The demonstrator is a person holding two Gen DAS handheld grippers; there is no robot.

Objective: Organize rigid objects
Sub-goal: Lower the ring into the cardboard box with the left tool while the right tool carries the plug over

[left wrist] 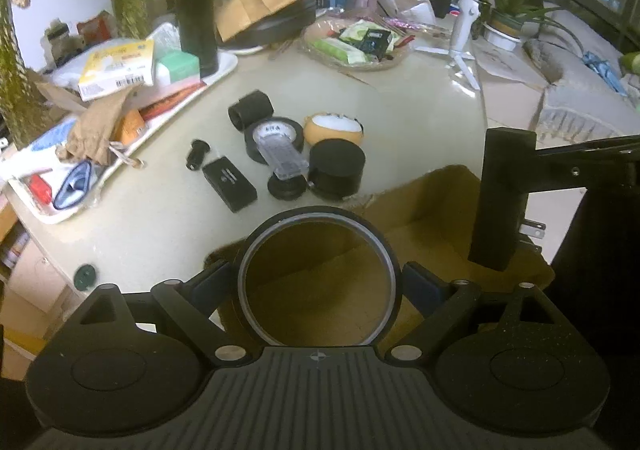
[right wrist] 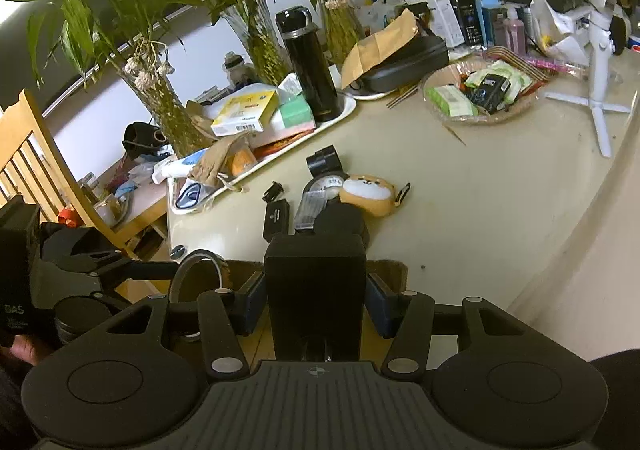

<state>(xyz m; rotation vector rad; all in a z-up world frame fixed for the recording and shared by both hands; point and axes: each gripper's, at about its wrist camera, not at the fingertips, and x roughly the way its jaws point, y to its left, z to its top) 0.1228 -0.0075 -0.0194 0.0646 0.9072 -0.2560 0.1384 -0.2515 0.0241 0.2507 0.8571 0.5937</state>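
1. Rigid objects waited in a cluster on the cream tabletop in the left wrist view: a black cylindrical cap, a black roll of tape with a clear plastic case lying across it, a black round lidded container, a flat black rectangular box and a small black plug-like piece.
2. In the same view the left hand-held gripper clasped a wide black ring with a pale inner rim between its fingers, directly over the open brown cardboard box. The right hand-held gripper's load, a black rectangular power adapter with metal prongs, hung over the box's right part.
3. In the right wrist view the right hand-held gripper was closed on that adapter, above the cardboard box at the tabletop's near edge. The ring showed to the left, in the other gripper.
4. Judged from this, the step in hand was dropping both items into the box. The next move called for lowering each inside the walls, then opening the jaws, the ring kept apart from the adapter.
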